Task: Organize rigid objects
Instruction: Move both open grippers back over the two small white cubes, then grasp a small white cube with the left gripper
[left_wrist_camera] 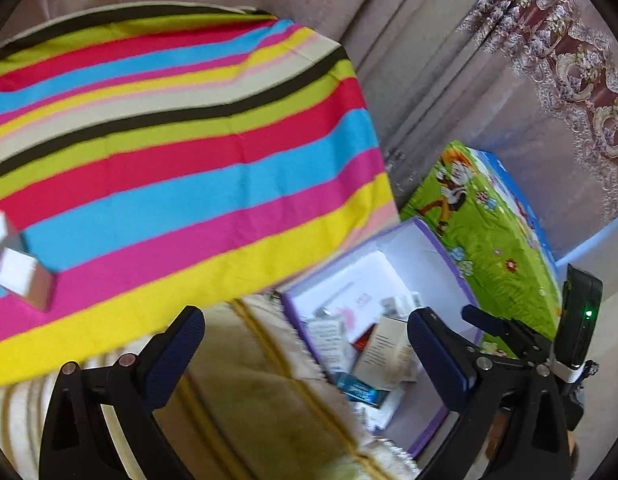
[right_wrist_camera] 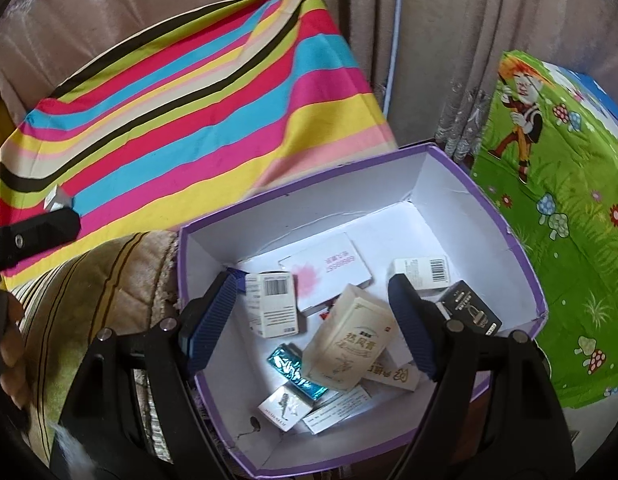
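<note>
Your right gripper [right_wrist_camera: 311, 320] hangs tilted down over the purple-rimmed box [right_wrist_camera: 485, 200], jaws wide with nothing between the pads, so it reads as free above the pile, not gripping. Directly beneath it lie the small cartons already gathered: a cream carton [right_wrist_camera: 349, 344] leaning across the heap, a barcode carton [right_wrist_camera: 271, 304] beside the left pad, a teal foil packet [right_wrist_camera: 295, 368], a black carton [right_wrist_camera: 471, 310] against the right wall and a flat white-and-pink box [right_wrist_camera: 329, 276] farther back. They lie jumbled, apparently dropped in rather than arranged.

Your left gripper [left_wrist_camera: 305, 356] is also spread wide and empty, angled down over the striped cushion [left_wrist_camera: 277, 412] between box and table. Judging by that heading, it is bound for what remains outside the box.

Farther out, a small white carton [left_wrist_camera: 21, 272] lies alone on the striped tablecloth [left_wrist_camera: 189, 140], well apart from the box; that looks like the next piece to collect. Beyond the box, a green cartoon-print cover [right_wrist_camera: 557, 208] drapes something boxy, with beige curtains [right_wrist_camera: 429, 40] behind.
</note>
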Tool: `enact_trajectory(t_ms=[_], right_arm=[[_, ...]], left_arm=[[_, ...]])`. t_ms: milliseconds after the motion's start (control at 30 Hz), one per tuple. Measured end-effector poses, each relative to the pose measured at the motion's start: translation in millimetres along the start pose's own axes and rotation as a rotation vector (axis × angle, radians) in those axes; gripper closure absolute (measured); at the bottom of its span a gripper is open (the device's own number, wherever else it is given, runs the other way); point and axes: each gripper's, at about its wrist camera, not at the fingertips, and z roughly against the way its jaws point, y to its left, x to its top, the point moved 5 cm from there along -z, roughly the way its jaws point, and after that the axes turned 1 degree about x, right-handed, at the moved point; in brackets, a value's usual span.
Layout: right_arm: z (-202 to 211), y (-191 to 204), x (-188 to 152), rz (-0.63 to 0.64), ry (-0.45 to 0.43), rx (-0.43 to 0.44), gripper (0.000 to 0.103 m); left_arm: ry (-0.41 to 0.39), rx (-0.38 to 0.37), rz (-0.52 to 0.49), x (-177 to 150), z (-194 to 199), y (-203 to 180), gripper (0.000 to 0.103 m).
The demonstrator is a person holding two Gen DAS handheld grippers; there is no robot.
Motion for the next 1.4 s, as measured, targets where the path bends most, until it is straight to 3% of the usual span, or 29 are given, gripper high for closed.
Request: enact_trajectory(t_ms=[533, 800, 1067, 1233, 1400], right_arm=[[-4.4, 36.0, -1.7, 0.075, 0.026, 0.032, 0.022], [-7.1, 42.6, -2.9, 0.093, 0.039, 0.037, 0.022], [-8.6, 50.4, -3.0, 0.114, 0.043, 0.044, 0.022], [-8.0, 58.6, -2.2, 0.132, 0.042, 0.051, 0.022], [-7.0, 72.9, 1.0, 0.167, 0.035, 0.062, 0.022]], left_arm=[[-0.113, 0.121, 0.132, 18.2, 39.4, 84.8, 0.004], [-0.144, 0.192, 0.272, 29.3, 57.9, 140.0, 0.005], [-0.129, 0.278, 0.450, 30.0, 66.4, 204.9, 0.006], [-0.108, 0.288, 0.548, 31.6, 64.1, 238.2, 0.014], [-0.067, 0.301, 0.572, 34.0, 51.1, 247.1, 0.014]])
